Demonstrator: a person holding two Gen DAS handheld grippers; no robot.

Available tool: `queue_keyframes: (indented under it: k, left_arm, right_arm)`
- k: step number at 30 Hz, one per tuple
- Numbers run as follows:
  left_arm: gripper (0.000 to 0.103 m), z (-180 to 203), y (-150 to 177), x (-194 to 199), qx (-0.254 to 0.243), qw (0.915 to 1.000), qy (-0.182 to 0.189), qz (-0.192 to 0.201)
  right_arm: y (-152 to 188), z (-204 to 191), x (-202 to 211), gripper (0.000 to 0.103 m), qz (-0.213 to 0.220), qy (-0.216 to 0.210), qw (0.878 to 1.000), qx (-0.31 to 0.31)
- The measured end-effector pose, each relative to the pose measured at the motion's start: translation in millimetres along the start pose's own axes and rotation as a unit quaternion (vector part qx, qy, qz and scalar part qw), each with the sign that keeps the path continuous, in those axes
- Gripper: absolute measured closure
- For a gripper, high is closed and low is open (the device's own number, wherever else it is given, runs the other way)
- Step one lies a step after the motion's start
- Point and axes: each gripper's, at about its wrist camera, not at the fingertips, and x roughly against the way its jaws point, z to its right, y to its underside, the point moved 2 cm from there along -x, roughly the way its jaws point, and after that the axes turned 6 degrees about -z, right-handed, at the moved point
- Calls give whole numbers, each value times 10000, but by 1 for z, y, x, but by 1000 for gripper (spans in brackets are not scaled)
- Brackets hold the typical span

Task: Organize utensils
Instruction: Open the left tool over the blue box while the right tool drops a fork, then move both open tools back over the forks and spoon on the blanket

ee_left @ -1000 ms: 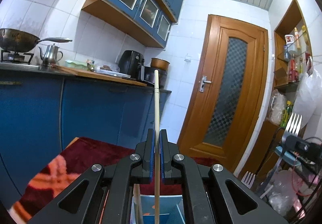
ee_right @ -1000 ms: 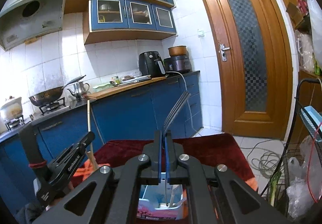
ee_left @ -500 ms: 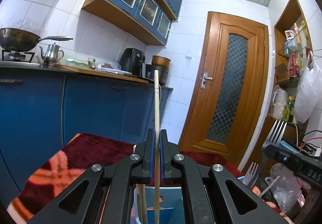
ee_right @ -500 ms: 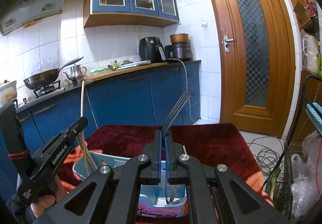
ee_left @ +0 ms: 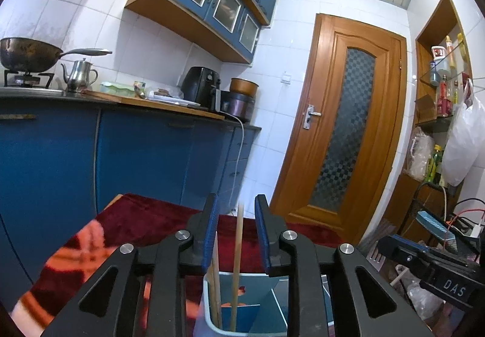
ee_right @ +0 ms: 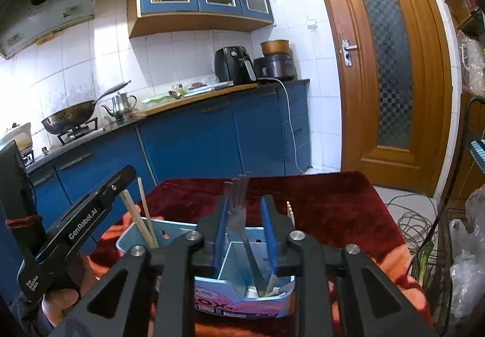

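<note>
A light blue divided box [ee_right: 133, 232] with a pink label stands on the red cloth. My left gripper [ee_left: 237, 199] hovers over its left compartment. Its jaws are opening, and a wooden chopstick [ee_left: 237, 258] stands loose between them without touching the pads, its lower end in the box [ee_left: 209, 306] beside another chopstick. My right gripper [ee_right: 245, 200] is over the right compartment, its jaws also opening. A metal fork [ee_right: 251, 255], blurred, stands free between the pads with its handle down in the box. The left gripper [ee_right: 91, 215] and the two chopsticks [ee_right: 145, 221] also show in the right wrist view.
A dark red patterned cloth [ee_right: 327, 203] covers the table. Blue kitchen cabinets [ee_right: 194, 140] run behind it and a wooden door [ee_right: 385, 64] stands at the right. Cables [ee_right: 415, 215] lie on the floor, and a rack with bags [ee_left: 436, 215] is on the right.
Both grippers' jaws have parted. The chopstick slid down from the left grip into the box, and the fork dropped lower out of the right grip. The right gripper came down a little.
</note>
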Motion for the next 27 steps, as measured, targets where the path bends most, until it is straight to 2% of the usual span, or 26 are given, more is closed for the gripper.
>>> queue_keyframes:
  k: [6,9,15,24,27]
  left_arm:
    - [77,2,-4,20,-54,10000,-4,-76]
    - [72,3,-4,32,-89,9998,13,-199]
    - [71,3,0,56,-216,9987,-24,-465]
    - [61,2,16,89,-402,9933,-164,-1072]
    - [55,2,25,94,-452,9900,-203,-1321]
  right_arm:
    - [0,-4,24,64,161,-29,9999,10]
    - [5,-5,36,57,161,-39,9999,-15]
    - [16,-5,55,48,65,-39,9999,-94]
    - [47,2,76,31,-206,57,9995,-247]
    - [59,5,76,29,-378,71,9988,-307]
